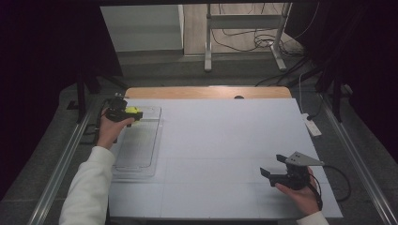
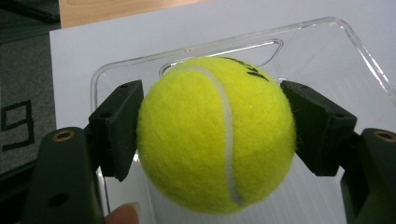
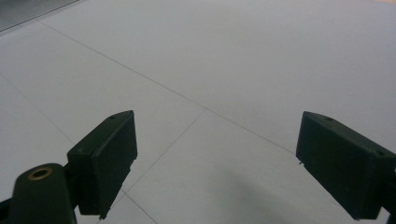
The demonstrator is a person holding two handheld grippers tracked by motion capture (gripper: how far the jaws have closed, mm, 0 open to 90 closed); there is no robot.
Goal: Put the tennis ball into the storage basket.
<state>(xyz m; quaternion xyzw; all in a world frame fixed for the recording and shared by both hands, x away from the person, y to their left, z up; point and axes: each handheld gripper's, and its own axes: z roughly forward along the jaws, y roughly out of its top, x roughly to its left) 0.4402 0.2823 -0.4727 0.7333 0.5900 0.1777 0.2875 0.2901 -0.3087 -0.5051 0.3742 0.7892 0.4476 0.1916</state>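
In the high view, the left hand-held gripper (image 1: 132,114) is over the far end of a clear plastic tray (image 1: 141,159) that lies on the left part of the white bench (image 1: 225,140). It holds a yellow tennis ball (image 1: 133,111) between its jaws. The right hand-held gripper (image 1: 272,172) is near the front right corner of the bench, well apart from the tray, and its jaws stand wide with nothing between them.

In the left gripper view, the tennis ball (image 2: 215,135) sits squeezed between the two black pads (image 2: 119,126), one on each side at about the middle of the ball. The tray (image 2: 327,42) is behind and below it, with its rim and a handle slot visible. I cannot tell if the ball touches the tray floor or hangs a little above. The step seems to be setting the ball into the tray. To do it well, I would lower the ball until it rests on the floor, away from the rim, and then open the jaws slowly, because a round ball rolls easily on smooth plastic.

In the right gripper view, the two pads (image 3: 105,158) are spread far apart over the bare bench (image 3: 233,70) and grip nothing. This gripper should better wait where it is.
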